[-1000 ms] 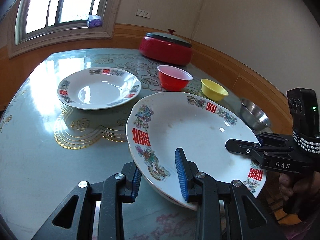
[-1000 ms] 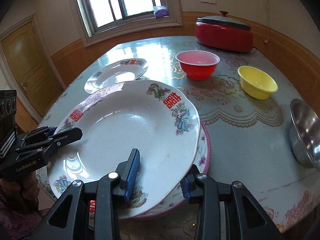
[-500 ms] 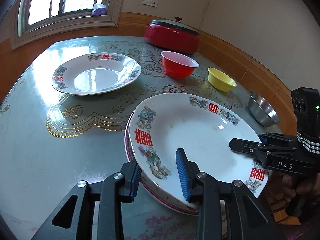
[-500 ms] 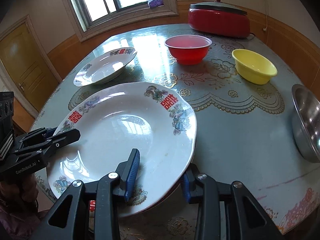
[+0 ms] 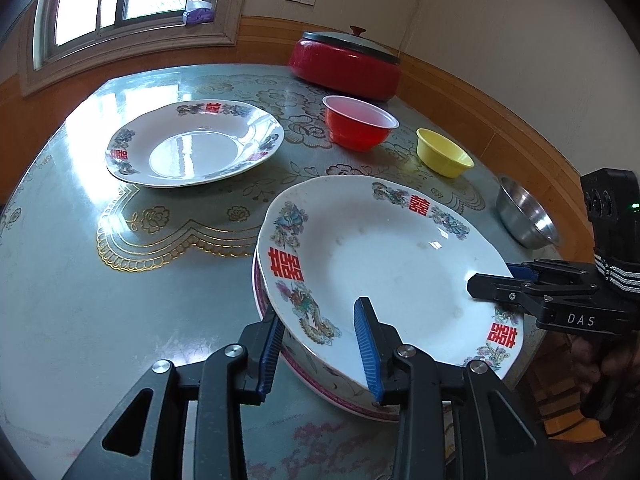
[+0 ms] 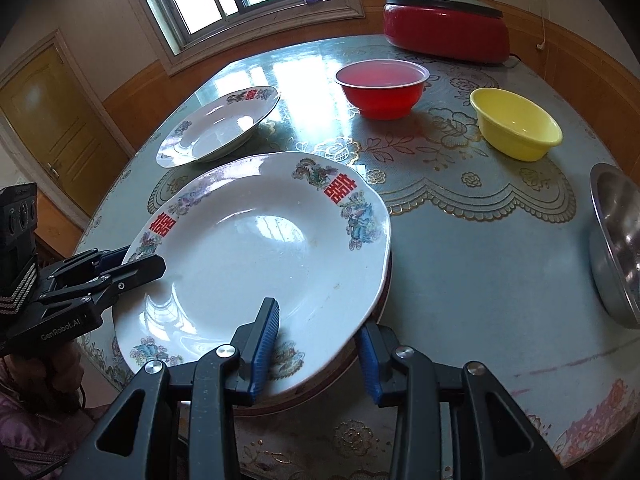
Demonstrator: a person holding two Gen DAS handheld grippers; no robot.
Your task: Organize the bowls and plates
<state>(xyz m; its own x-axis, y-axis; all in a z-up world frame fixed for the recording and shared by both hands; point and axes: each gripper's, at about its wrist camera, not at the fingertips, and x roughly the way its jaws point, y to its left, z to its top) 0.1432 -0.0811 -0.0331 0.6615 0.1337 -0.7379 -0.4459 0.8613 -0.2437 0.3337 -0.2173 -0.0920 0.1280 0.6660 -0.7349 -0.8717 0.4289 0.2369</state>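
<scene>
Left wrist view: left gripper (image 5: pixel 320 344) fingers straddle the rim of the top plate (image 5: pixel 384 264), which sits on a pink-rimmed plate (image 5: pixel 320 376) on the counter (image 5: pixel 80 280); grasp state cannot be told.
Right wrist view: right gripper (image 6: pixel 316 344) fingers straddle the top plate (image 6: pixel 264 248) rim at 6 o'clock; clenched or released, cannot tell.
Technique: release both sides evenly, keeping rims aligned.

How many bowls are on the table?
3. The red bowl stands in front of the red cooker. The yellow bowl is to its right. The steel bowl is at the right edge, partly cut off.
</scene>
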